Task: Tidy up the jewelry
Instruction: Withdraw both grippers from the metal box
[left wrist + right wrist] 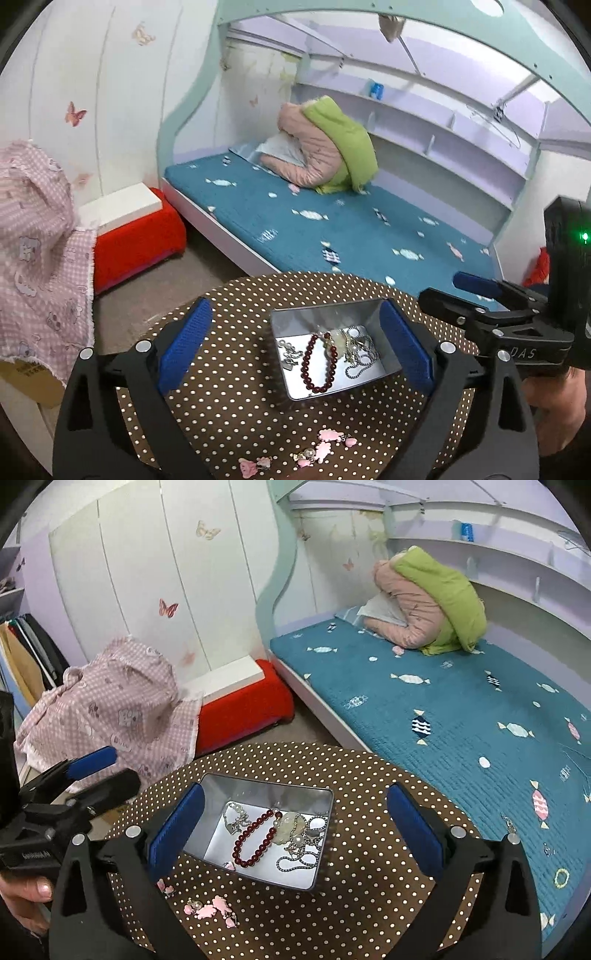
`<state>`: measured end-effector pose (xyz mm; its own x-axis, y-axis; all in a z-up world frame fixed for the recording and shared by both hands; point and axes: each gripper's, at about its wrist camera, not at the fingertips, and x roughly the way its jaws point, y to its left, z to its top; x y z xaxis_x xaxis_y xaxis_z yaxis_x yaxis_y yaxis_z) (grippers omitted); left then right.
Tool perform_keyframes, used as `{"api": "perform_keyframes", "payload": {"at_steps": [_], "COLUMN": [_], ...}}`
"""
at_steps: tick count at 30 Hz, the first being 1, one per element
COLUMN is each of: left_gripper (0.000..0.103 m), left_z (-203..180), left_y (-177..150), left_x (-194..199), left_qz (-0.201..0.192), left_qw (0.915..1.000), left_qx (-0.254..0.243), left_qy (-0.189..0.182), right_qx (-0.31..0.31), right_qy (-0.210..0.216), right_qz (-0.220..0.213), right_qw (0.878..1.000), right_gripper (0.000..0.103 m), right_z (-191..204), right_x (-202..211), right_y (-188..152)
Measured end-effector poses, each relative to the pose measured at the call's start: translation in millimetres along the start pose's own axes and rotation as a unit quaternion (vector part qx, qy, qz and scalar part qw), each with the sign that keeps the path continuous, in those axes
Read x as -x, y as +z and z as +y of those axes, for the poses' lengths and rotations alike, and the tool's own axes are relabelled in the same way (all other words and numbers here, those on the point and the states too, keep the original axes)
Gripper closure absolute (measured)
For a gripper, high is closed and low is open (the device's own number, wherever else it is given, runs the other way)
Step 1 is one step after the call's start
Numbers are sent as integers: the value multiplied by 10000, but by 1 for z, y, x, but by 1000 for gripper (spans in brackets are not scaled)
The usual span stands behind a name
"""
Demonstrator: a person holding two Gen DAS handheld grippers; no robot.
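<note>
A silver metal tin (384,334) (221,786) stands on a round brown polka-dot table (229,406) (362,904). In it lie a dark red bead bracelet (319,363) (255,840), silver chains (360,356) (299,856) and a pale pendant (290,827). Pink charm pieces (325,445) (214,910) lie loose on the table in front of the tin. My left gripper (295,350) is open and empty above the tin. My right gripper (295,834) is open and empty over the tin; it also shows in the left wrist view (476,295).
A bed with a blue candy-print cover (332,221) (461,709) lies behind the table, with a pink and green quilt (332,147) (432,605). A red stool (140,240) (243,705) and pink checked cloth (40,258) (118,701) are at the left.
</note>
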<state>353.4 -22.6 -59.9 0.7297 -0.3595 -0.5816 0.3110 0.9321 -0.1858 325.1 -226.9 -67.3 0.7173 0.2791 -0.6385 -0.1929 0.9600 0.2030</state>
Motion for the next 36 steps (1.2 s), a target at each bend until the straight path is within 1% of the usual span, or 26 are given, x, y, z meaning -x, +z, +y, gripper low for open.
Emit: {"api": "perform_keyframes", "payload": {"at_steps": [11,20,24,28,31,36], "left_gripper": [10,8,7,6,5,5], "left_z": [4,4,6,8,11,20], "left_y": [-9,-19,-25,-32,-40,-55], "left_x": [49,84,95,105,111,115], "left_qz": [-417,-640,-673,-697,-684,-594], "left_qw": [9984,9957,9947,9929,9914,9901], "left_qx": [11,-6,51,65,90,152], "left_qy": [395,677,779,957,1112,1259], "right_qx": [-34,1,32,66,120,192], "right_qy": [-25,-94,-132,-184,-226,-253], "right_qz": [-328,-624,-706,-773,-776,-648], "right_qw": [9995,9980,9974,9968,9967,9974], "right_gripper": [8,8,8,8,8,8], "right_z": [4,10,11,13,15,21], "right_x": [31,66,81,93,97,93], "right_y": [-4,-17,-26,-33,-39,-52]}}
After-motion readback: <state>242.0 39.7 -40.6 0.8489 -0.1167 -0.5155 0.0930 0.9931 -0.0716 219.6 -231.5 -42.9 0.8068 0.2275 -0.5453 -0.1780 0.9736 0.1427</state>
